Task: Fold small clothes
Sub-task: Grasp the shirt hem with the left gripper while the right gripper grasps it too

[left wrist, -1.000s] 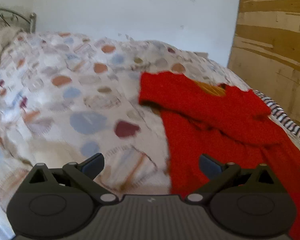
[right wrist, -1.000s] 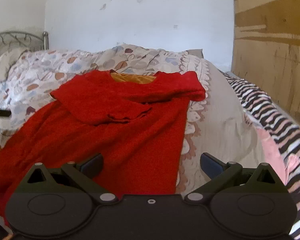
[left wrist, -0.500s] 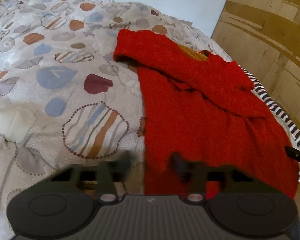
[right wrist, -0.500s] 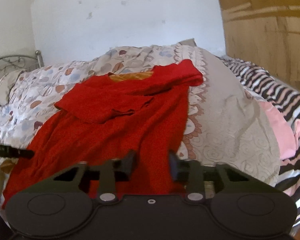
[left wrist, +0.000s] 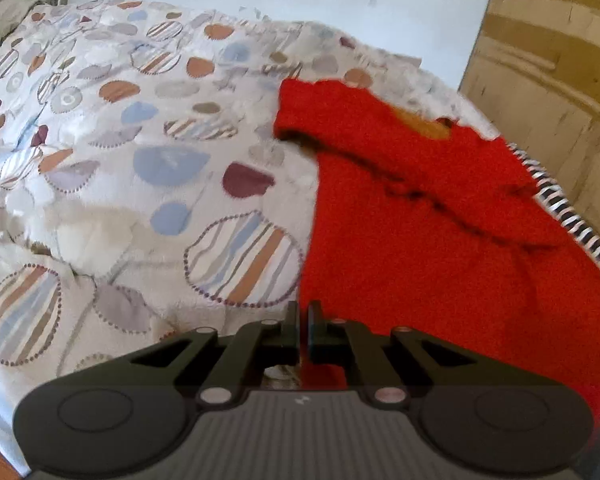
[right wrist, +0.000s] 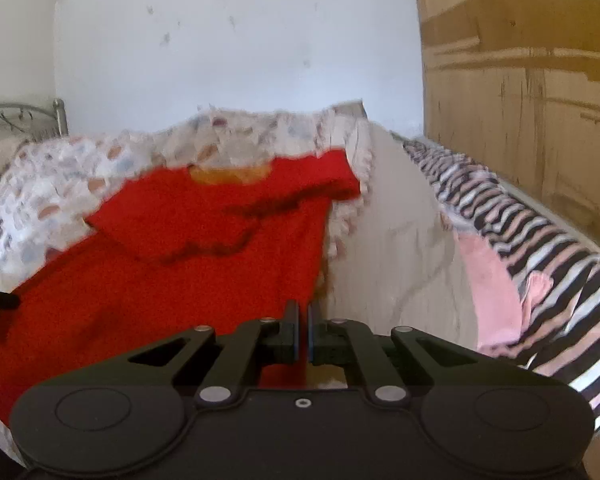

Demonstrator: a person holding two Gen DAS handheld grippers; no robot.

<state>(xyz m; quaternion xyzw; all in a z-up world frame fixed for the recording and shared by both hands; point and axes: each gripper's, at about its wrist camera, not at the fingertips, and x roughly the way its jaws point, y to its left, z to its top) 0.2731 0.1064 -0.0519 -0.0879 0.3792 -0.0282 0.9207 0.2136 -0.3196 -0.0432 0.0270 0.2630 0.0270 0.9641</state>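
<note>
A red knitted garment (left wrist: 440,240) lies flat on the patterned quilt (left wrist: 140,160), neckline at the far end with an orange lining showing, both sleeves folded in across the chest. My left gripper (left wrist: 303,314) is shut at the near left edge of the hem, and red cloth shows between and under its fingers. In the right wrist view the same red garment (right wrist: 188,272) spreads to the left. My right gripper (right wrist: 303,312) is shut at the garment's near right edge, red cloth under its left finger. The left gripper's dark tip (right wrist: 0,300) pokes in at that view's left edge.
The quilt's plain grey underside (right wrist: 400,248) lies right of the garment. Beyond it are a pink cloth (right wrist: 492,292) and a black-and-white striped sheet (right wrist: 540,232) along a wooden panel wall (right wrist: 520,80). A metal bed head (right wrist: 20,116) stands far left, a white wall behind.
Both grippers went from wide open to shut, each closing at a near corner of the red garment. The left camera dipped toward the hem.
</note>
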